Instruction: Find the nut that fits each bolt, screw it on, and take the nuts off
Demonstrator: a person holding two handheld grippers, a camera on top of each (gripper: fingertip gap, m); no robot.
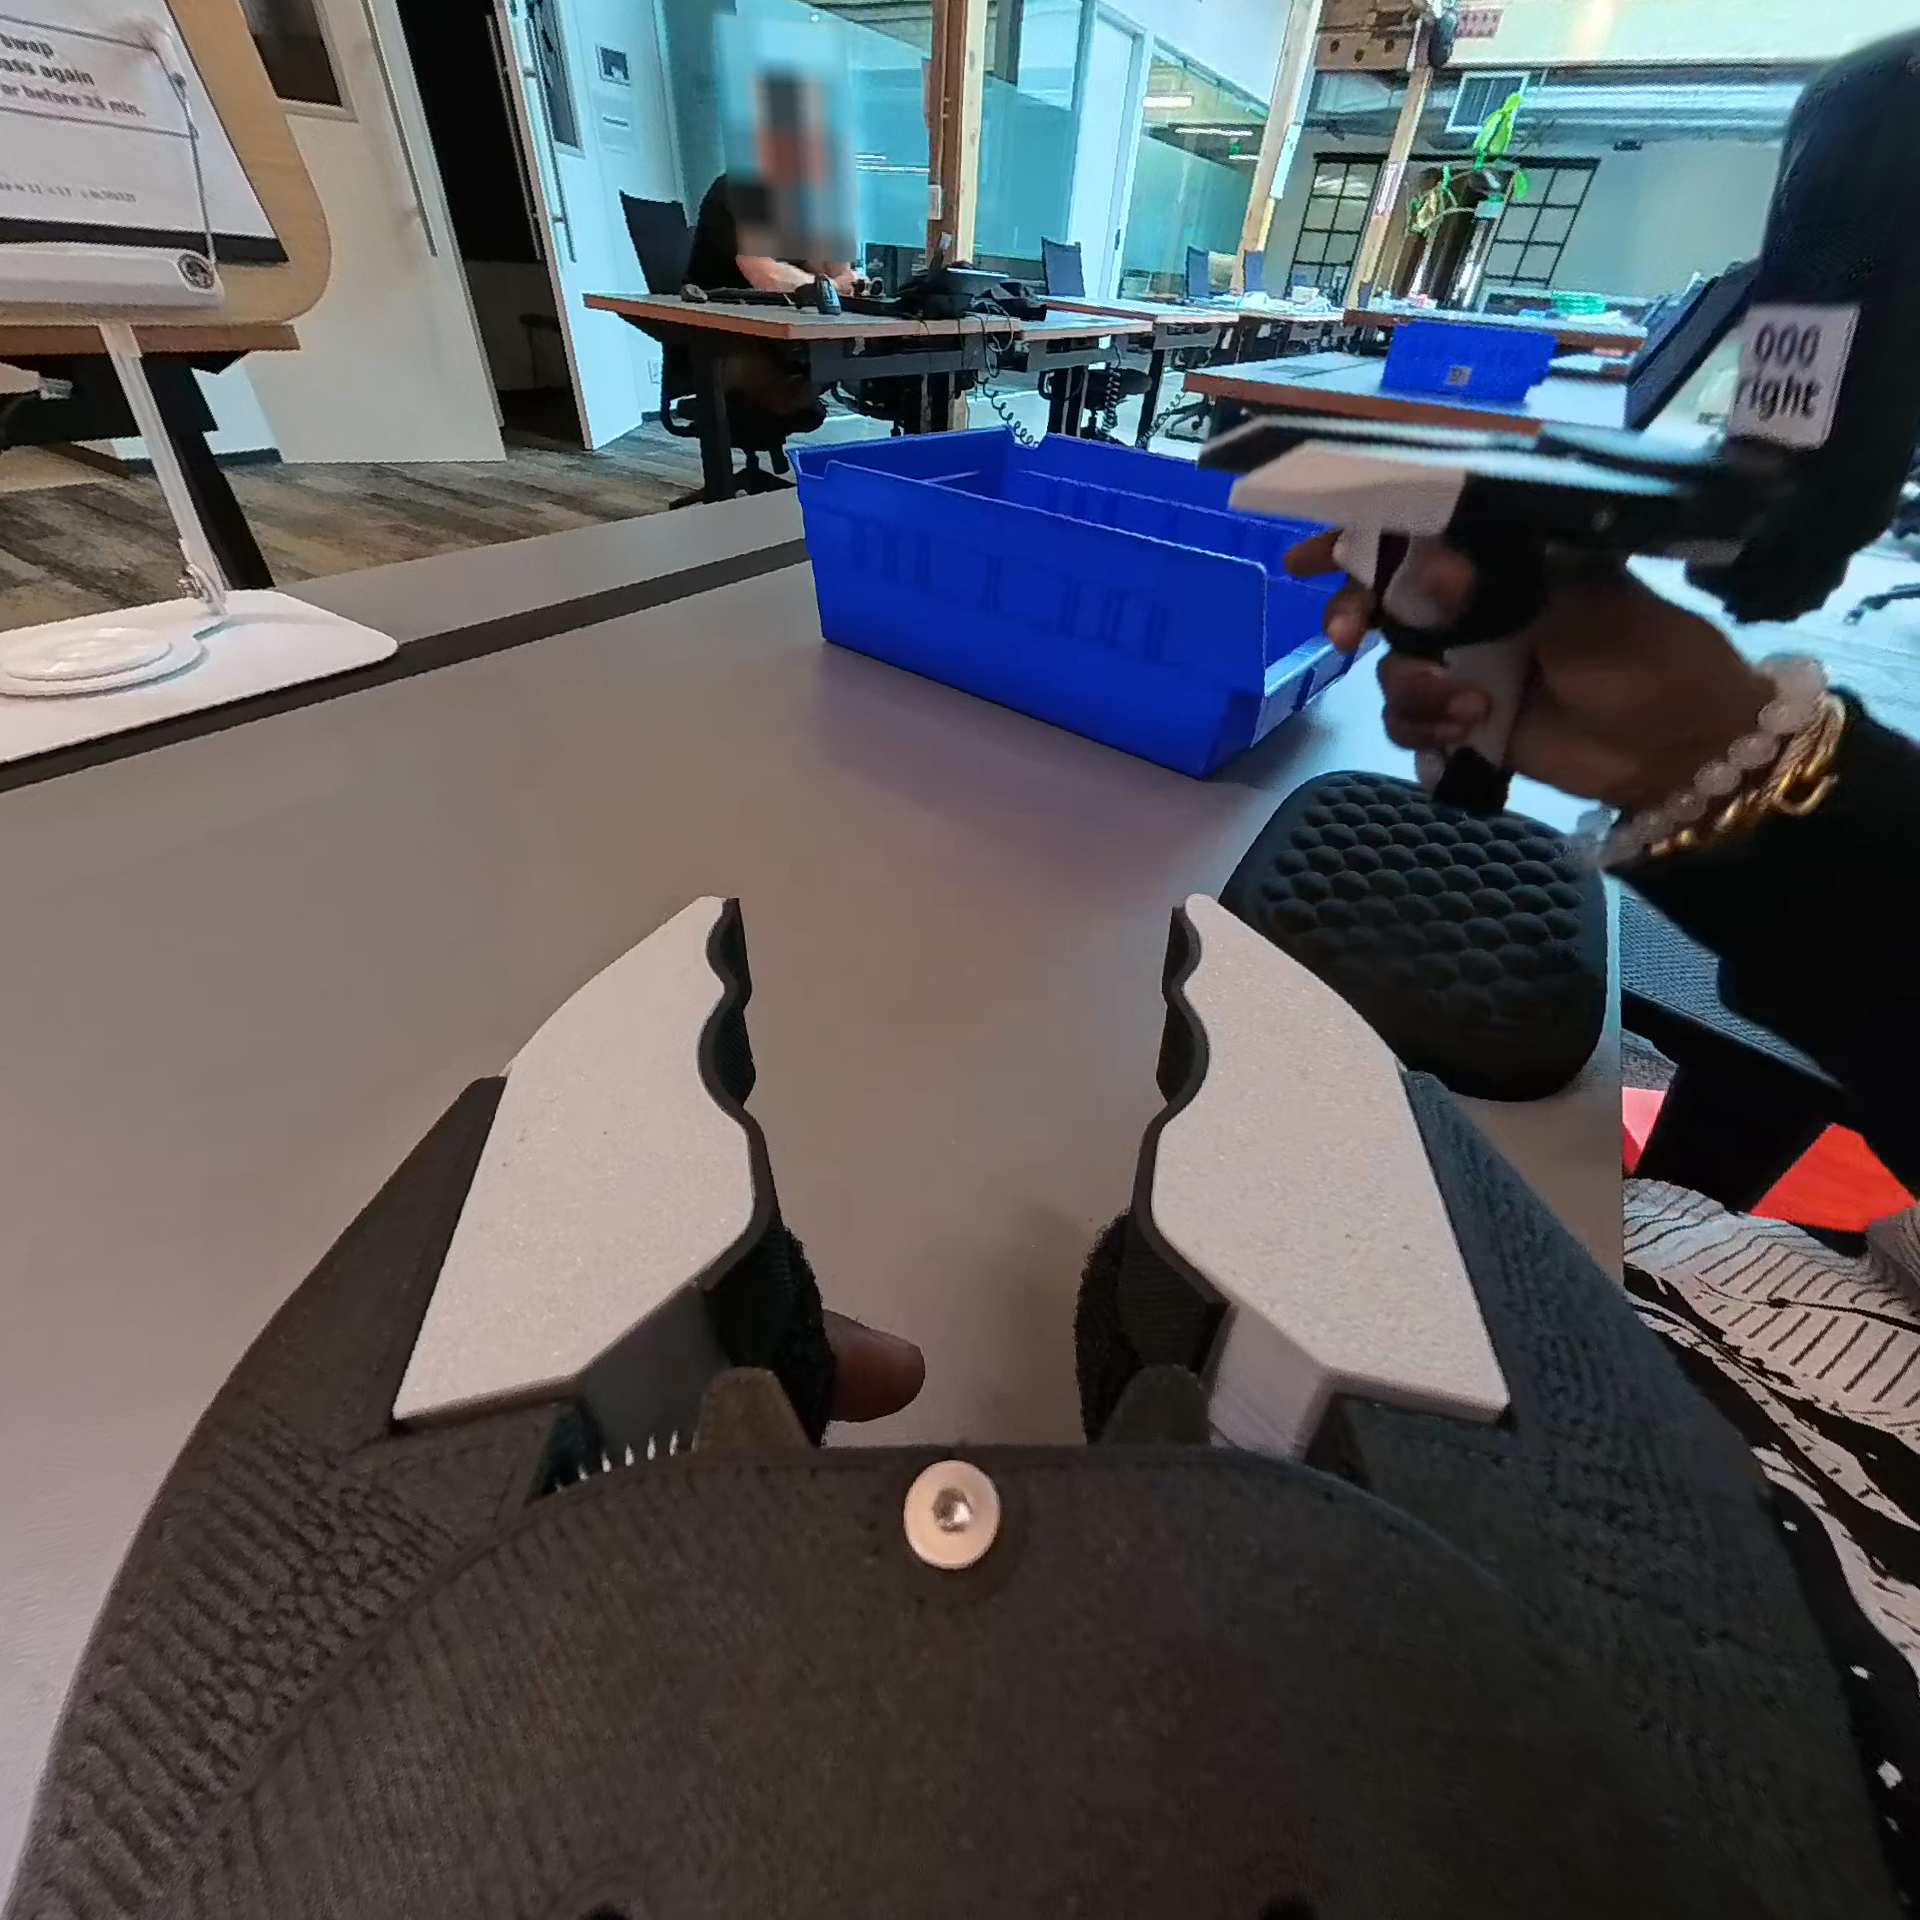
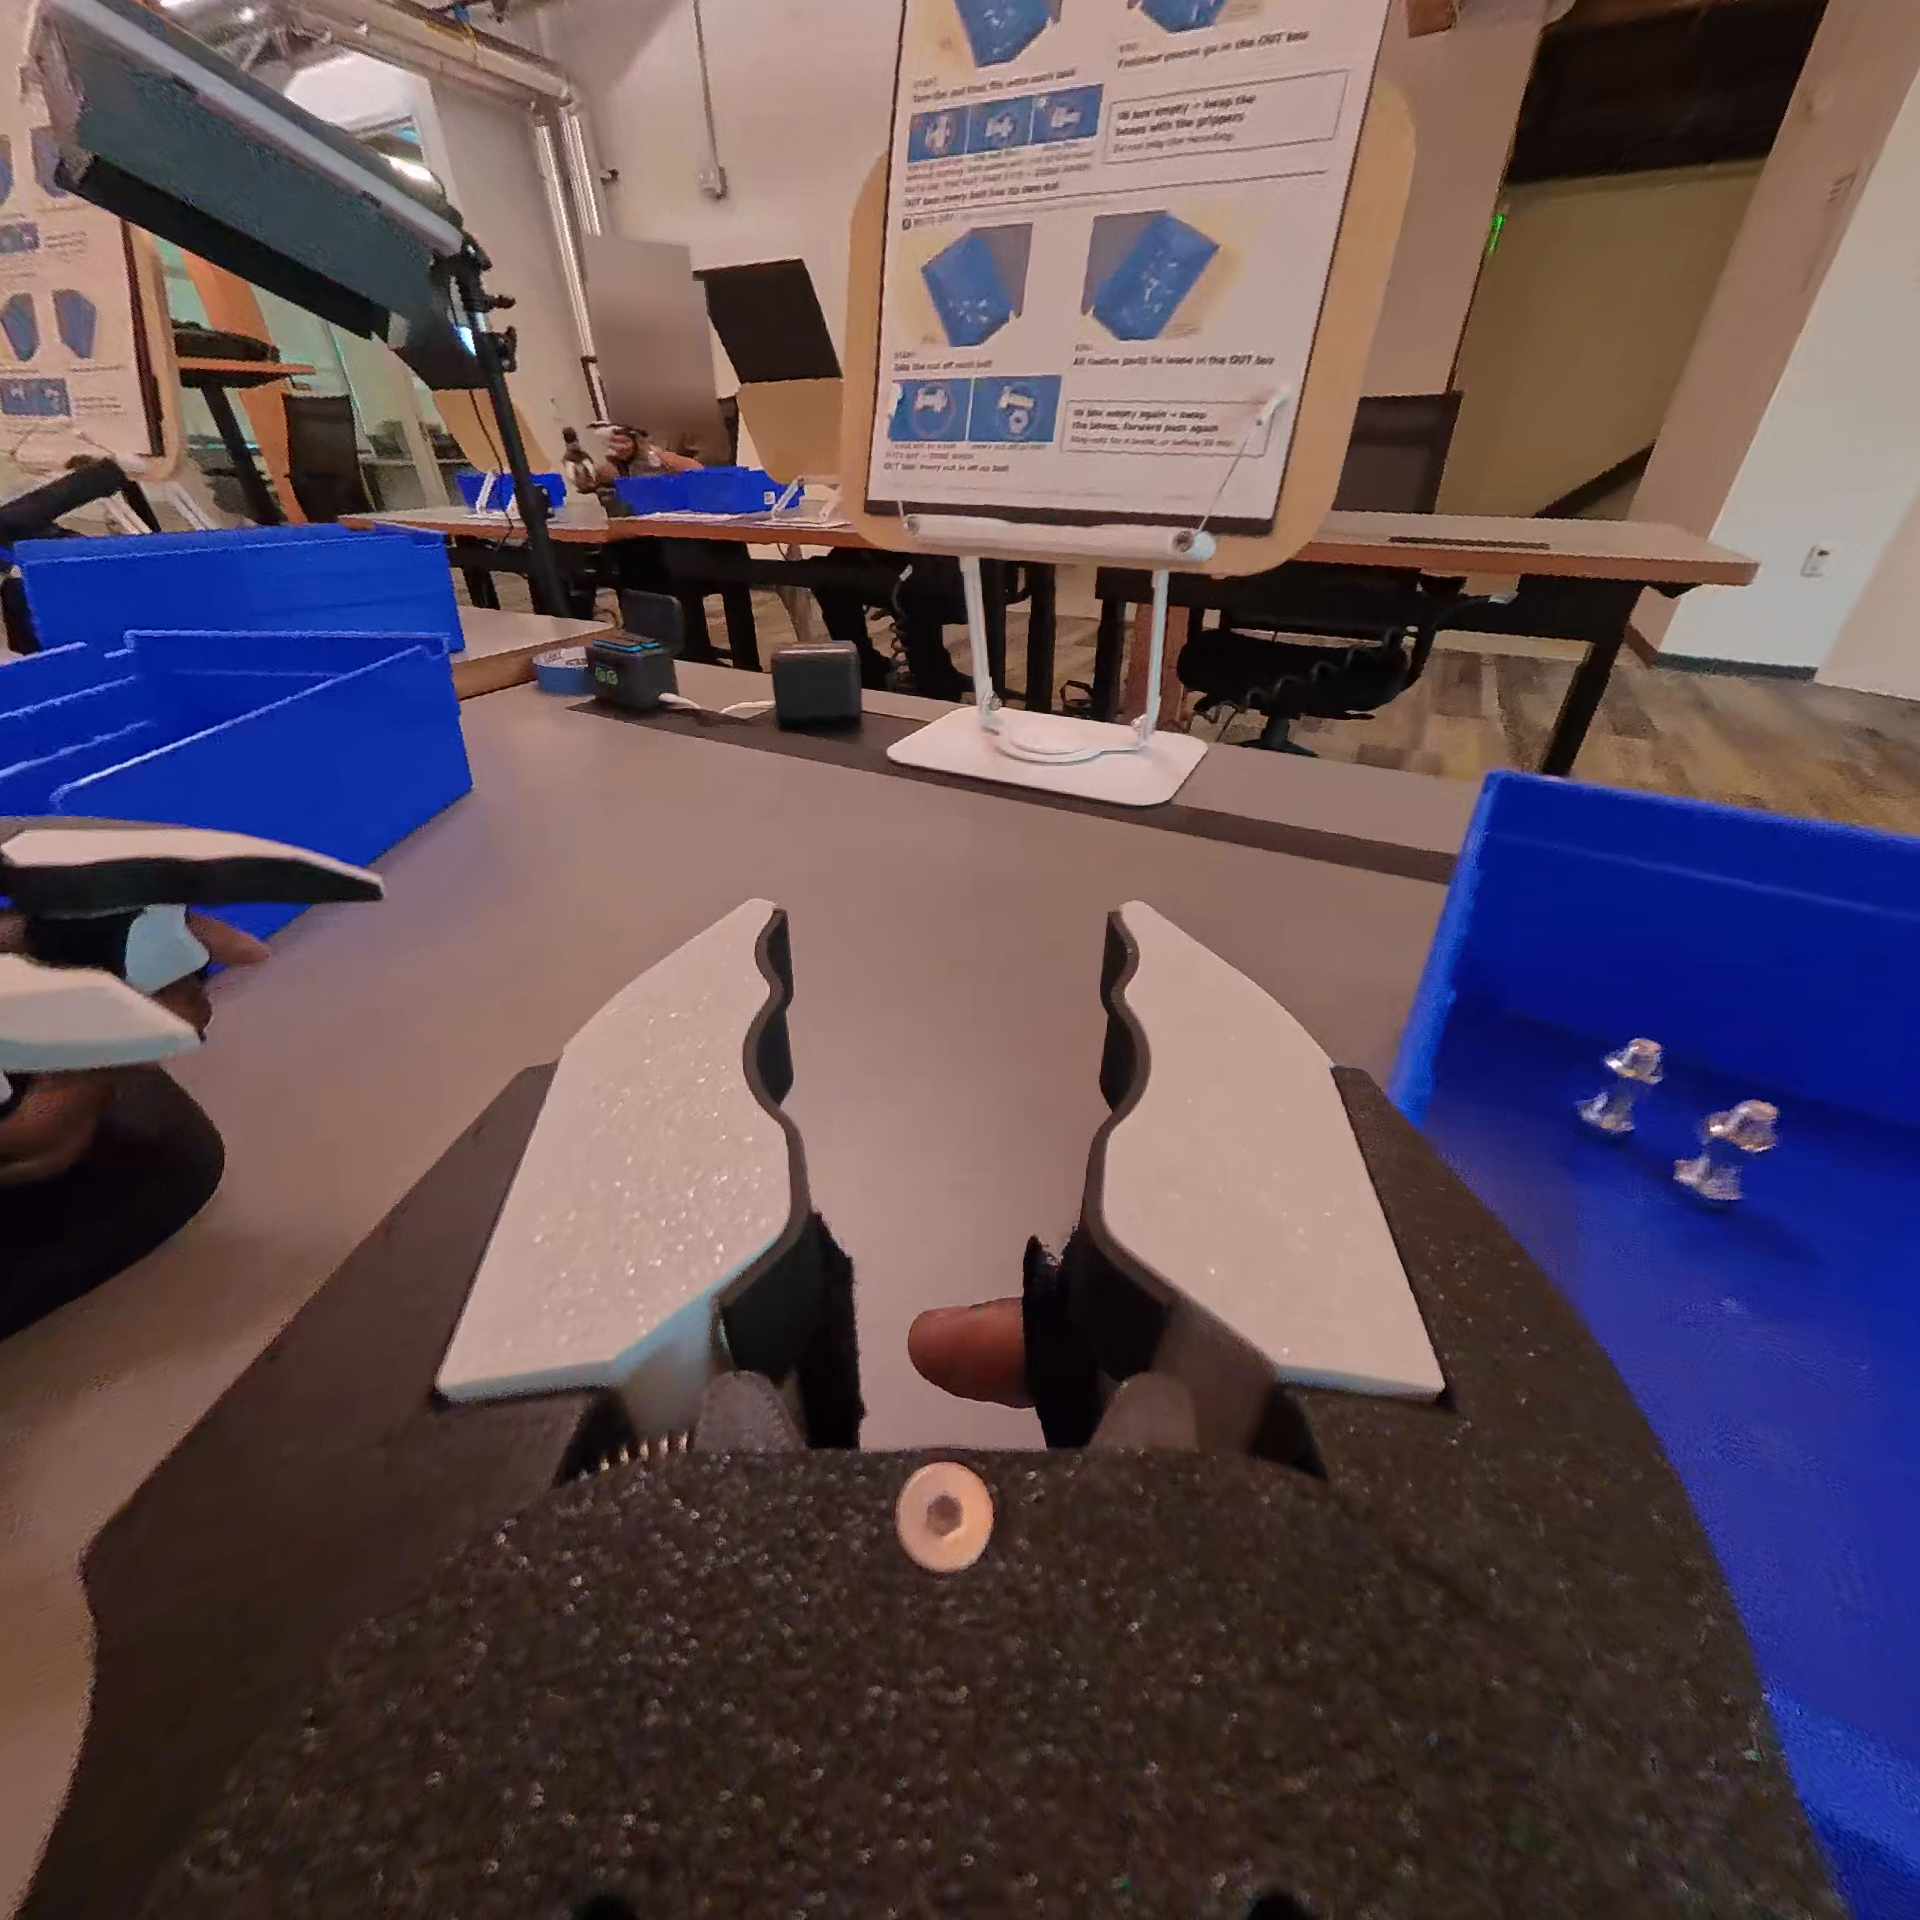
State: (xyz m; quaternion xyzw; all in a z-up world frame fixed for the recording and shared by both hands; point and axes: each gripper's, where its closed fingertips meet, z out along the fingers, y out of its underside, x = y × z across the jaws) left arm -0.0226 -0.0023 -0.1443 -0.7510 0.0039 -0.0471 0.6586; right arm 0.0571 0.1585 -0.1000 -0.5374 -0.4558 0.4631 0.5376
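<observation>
My left gripper (image 1: 956,925) is open and holds nothing, above the bare grey table (image 1: 520,935). My right gripper (image 2: 943,935) is open too, with only table between its pads. In the right wrist view a blue bin (image 2: 1683,1247) lies at the right with two shiny bolts (image 2: 1621,1086) (image 2: 1725,1148) on its floor. In the left wrist view the right gripper (image 1: 1340,488) hangs above another blue bin (image 1: 1039,592). The left gripper's fingers (image 2: 156,883) show at the left edge of the right wrist view.
A white stand (image 2: 1049,753) with an instruction sheet (image 2: 1101,260) is at the table's far edge. More blue bins (image 2: 239,727) stand at the left. A black textured pad (image 1: 1423,925) lies at the table's right. Small black devices (image 2: 816,686) sit by a dark strip.
</observation>
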